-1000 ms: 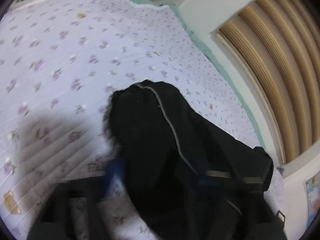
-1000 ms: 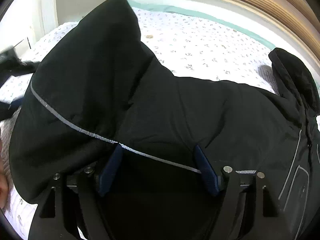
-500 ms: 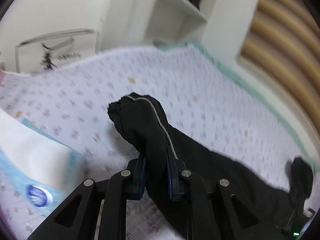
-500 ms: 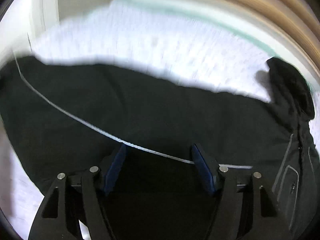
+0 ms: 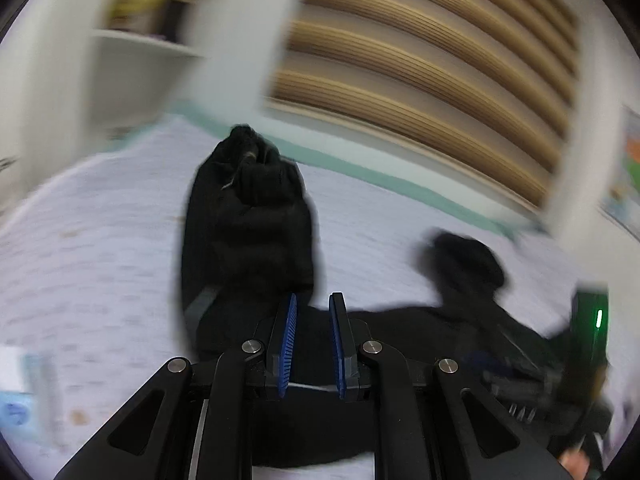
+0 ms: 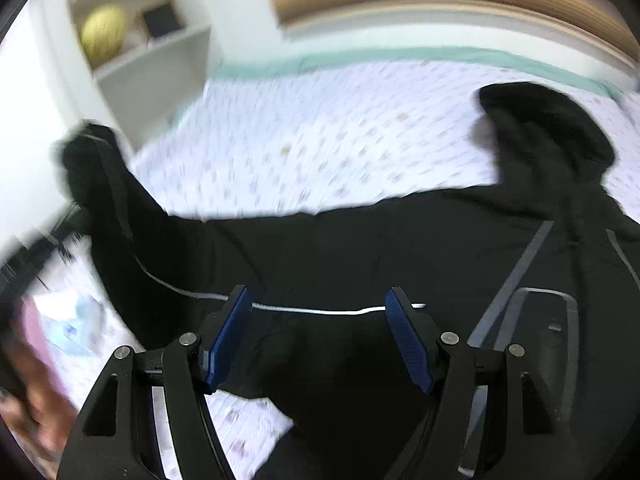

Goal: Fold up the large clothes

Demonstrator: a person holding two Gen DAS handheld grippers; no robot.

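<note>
Because a big coat is too floppy to fold with one grip, the person holds the black jacket [image 5: 248, 232] in two places above the bed [image 5: 100, 240]. On the left, the left hand-held gripper [image 5: 313, 344] is almost closed, with only a thin gap, and it seems to pinch one sleeve [image 6: 96, 184]. That sleeve sticks up so it will not drag. In the middle, the jacket's body stretches flat across the flowery sheet. Further right, the right hand-held gripper [image 6: 320, 336] stands wide, and its blue pads look pressed on a thick bunch of the hem, by the white stripe [image 6: 320, 310]. At the far right, the hood [image 6: 548, 128] rests on the bed.
</note>
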